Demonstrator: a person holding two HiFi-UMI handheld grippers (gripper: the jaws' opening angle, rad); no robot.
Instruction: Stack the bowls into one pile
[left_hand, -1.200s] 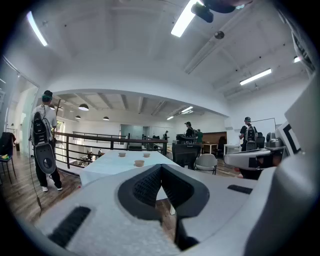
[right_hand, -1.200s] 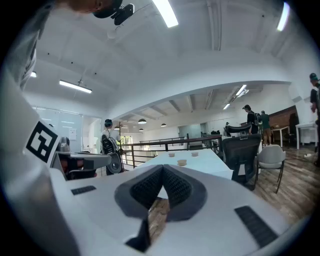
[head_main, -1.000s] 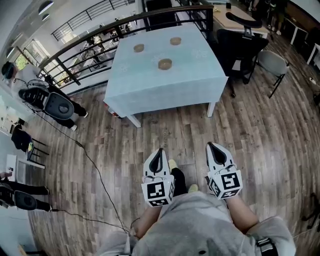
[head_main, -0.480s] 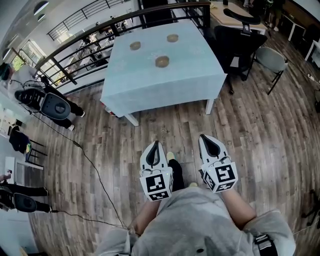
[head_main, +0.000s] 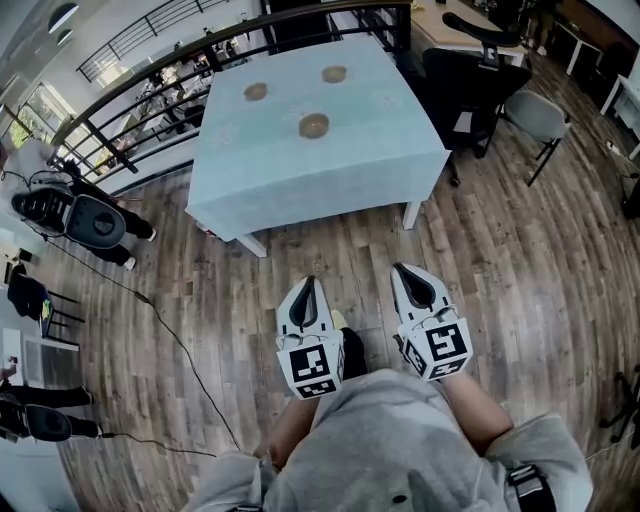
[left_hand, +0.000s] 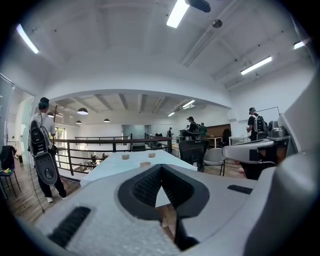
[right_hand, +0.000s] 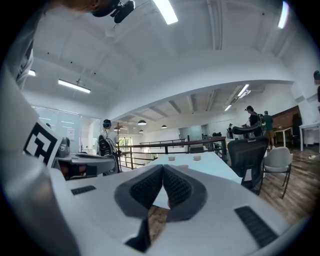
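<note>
Three small brown bowls stand apart on a pale blue table (head_main: 310, 175): one at the back left (head_main: 255, 91), one at the back right (head_main: 334, 74), one nearer the middle (head_main: 313, 125). They show far off in the left gripper view (left_hand: 145, 163) and the right gripper view (right_hand: 183, 166). My left gripper (head_main: 308, 284) and right gripper (head_main: 401, 269) are held low over the wooden floor, well short of the table. Both point toward the table, jaws shut and empty.
A black office chair (head_main: 470, 65) and a grey chair (head_main: 535, 115) stand right of the table. A dark railing (head_main: 130, 105) runs behind it. A cable (head_main: 170, 330) trails over the floor at left, near black equipment (head_main: 85, 215). A person with a backpack (left_hand: 42, 145) stands at left.
The table has drawn nearer and slid left in the head view as I walk toward it. Both grippers ride slightly higher in the frame and stay shut.
</note>
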